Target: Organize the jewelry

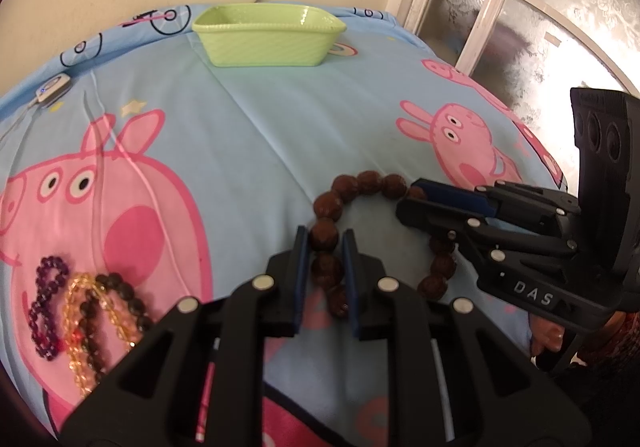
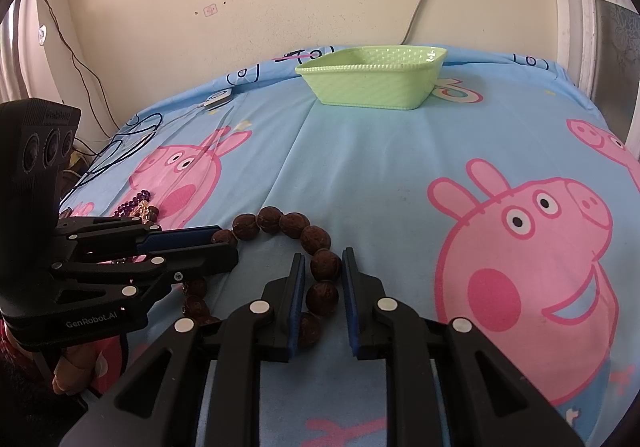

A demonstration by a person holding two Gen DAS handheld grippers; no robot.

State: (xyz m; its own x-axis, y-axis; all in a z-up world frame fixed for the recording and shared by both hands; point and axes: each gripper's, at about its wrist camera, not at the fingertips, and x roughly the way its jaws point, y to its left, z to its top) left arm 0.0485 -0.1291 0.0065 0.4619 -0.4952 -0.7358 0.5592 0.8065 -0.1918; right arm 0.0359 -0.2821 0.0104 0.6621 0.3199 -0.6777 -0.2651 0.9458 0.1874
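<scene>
A brown walnut-bead bracelet (image 1: pixel 362 183) lies on the blue cartoon bedsheet (image 1: pixel 256 135); it also shows in the right wrist view (image 2: pixel 294 225). My left gripper (image 1: pixel 325 237) is closed around the bracelet's left side, with beads between its pads. My right gripper (image 2: pixel 322 263) is closed around the bracelet's right side, also with beads between its pads. Each gripper shows in the other's view: the right gripper (image 1: pixel 412 201) and the left gripper (image 2: pixel 226 243). A green basket (image 1: pixel 267 35) stands at the far edge, also in the right wrist view (image 2: pixel 374 81).
A purple bracelet (image 1: pixel 46 307), an amber bracelet (image 1: pixel 82 327) and a dark bead bracelet (image 1: pixel 116 303) lie in a pile at the left. A small white device (image 1: pixel 52 89) with cables sits at the far left. A wall and a window frame (image 1: pixel 476 19) bound the bed.
</scene>
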